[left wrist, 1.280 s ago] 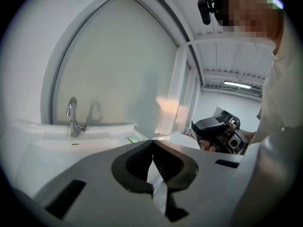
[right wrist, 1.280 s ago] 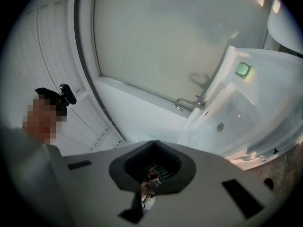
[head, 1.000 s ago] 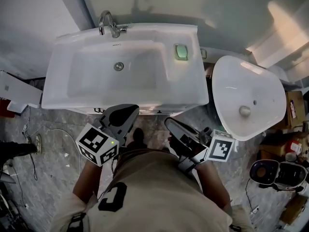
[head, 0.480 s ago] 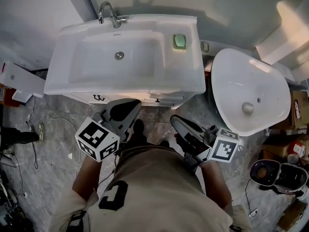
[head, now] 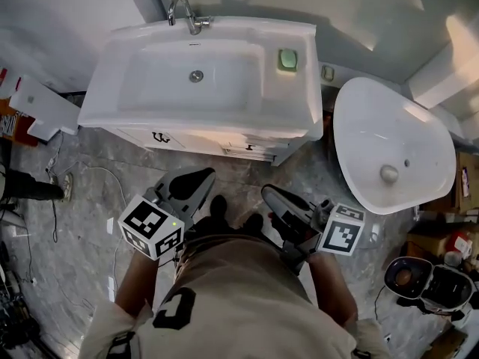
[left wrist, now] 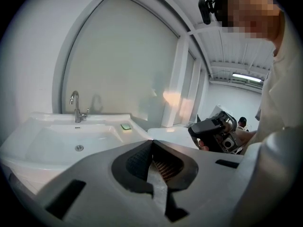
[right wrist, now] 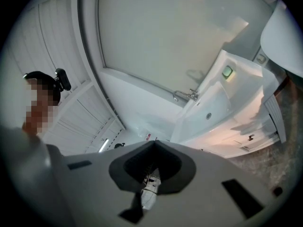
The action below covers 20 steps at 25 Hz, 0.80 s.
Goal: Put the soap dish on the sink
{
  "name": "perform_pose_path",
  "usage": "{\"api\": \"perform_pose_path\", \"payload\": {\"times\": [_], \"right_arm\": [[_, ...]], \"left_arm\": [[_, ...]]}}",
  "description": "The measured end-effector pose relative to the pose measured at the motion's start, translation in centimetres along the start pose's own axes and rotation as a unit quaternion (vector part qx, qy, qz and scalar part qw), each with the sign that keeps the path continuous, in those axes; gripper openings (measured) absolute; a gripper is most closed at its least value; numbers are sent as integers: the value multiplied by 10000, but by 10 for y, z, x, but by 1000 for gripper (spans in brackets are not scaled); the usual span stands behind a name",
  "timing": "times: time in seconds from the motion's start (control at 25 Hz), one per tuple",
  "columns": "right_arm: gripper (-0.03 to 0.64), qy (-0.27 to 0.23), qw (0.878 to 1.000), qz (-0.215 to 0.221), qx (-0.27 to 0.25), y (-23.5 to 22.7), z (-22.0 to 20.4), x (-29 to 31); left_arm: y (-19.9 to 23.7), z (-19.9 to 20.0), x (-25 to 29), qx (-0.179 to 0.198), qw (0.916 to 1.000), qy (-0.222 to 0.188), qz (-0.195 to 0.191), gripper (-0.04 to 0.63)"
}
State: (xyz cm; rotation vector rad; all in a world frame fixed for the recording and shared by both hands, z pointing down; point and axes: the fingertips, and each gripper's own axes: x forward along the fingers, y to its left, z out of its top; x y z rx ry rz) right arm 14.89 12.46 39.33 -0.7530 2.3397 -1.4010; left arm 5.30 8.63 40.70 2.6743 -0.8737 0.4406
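Person backed off a bit, sink (head: 202, 129) now farther away. Soap dish (head: 287, 59) sitting on sink's back-right corner, untouched. Left gripper (head: 196, 179) and right gripper (head: 274, 196) both pressed together, empty, well apart from it. Looks done tbh.

Glossy white rectangular ceramic sink (head: 202, 124) noted at twelve o'clock in the head view. Pale green oval soap dish (head: 287, 59) seen at its one o'clock corner, silver chrome tap (head: 182, 11) at eleven. Second white rounded basin (head: 367, 126) logged at three o'clock. Stone floor (head: 90, 185) recorded as grey, marble-veined. Grey left gripper (head: 196, 176) and grey right gripper (head: 268, 194) observed with black-and-white square-patterned marker cubes (head: 152, 226). Beige shirt (head: 247, 298) marked with black print.
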Motion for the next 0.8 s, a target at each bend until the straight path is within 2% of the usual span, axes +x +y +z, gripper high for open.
{"api": "perform_pose_path", "payload": {"times": [0.36, 0.8], "right_arm": [[8, 349, 9994, -39, 58, 14, -39, 54], [8, 787, 9968, -88, 55, 45, -103, 141]], "left_arm": [[43, -11, -49, -112, 9995, -165, 231, 19], [112, -48, -139, -535, 9967, -304, 525, 20]]}}
